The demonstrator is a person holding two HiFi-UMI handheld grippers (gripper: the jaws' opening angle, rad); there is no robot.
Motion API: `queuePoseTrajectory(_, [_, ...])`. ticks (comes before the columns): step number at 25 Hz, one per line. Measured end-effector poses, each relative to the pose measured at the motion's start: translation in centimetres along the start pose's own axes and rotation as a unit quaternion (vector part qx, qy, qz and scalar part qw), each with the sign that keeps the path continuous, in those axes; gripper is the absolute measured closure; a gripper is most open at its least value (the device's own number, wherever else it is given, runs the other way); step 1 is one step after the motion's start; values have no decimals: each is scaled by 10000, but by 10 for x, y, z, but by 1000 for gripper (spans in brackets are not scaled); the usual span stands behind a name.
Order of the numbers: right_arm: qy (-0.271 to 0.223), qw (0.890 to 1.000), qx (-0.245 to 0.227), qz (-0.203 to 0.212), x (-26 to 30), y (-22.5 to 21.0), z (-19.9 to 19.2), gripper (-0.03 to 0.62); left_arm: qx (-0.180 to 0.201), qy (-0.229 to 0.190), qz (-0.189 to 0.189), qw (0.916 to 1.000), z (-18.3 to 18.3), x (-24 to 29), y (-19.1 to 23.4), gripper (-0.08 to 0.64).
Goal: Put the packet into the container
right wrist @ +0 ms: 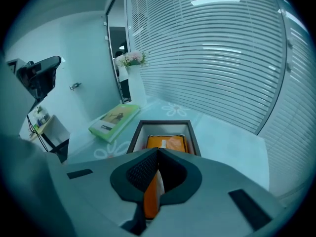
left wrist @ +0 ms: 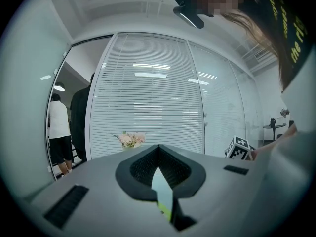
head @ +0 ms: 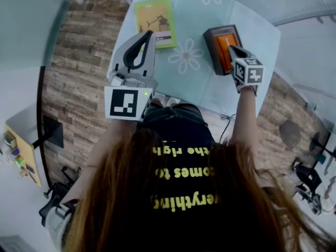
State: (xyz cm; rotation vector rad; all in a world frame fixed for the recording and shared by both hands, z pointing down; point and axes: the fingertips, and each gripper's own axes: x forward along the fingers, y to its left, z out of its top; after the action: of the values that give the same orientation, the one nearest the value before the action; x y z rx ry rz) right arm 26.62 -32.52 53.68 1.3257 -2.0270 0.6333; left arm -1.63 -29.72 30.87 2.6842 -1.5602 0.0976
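An orange packet (head: 224,56) lies flat inside the dark-rimmed container (head: 210,35) on the glass table. My right gripper (head: 231,48) hovers just over the container's near end, its jaws shut with the tips meeting and nothing between them. In the right gripper view the packet (right wrist: 167,143) shows beyond the right gripper (right wrist: 158,150), inside the white-walled container (right wrist: 136,135). My left gripper (head: 149,34) is held up left of the container with its jaws shut and empty. In its own view the left gripper (left wrist: 158,146) points at the blinds.
A green book (head: 155,21) lies on the table (head: 199,88) to the left of the container, also seen as the green book (right wrist: 114,121). A vase of flowers (right wrist: 133,59) stands at the far end. Two people (left wrist: 61,127) stand behind the glass wall.
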Motion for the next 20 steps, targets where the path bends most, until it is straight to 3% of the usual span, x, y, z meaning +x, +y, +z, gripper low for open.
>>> queuePoseTrajectory(6, [-640,9976,241,-98,-8,2,15,571,32,-13,18,10000,0,-1,2,560])
queuePoseTrajectory(11, [-1253,9914,96,-374,-27,4,34,571,88,11,-23,10000,1,-2,-1,560])
queuePoseTrajectory(20, [-2296,9709,-5,-676,-72,16,75,571,49,22,-133,9999,3,2,-6,560])
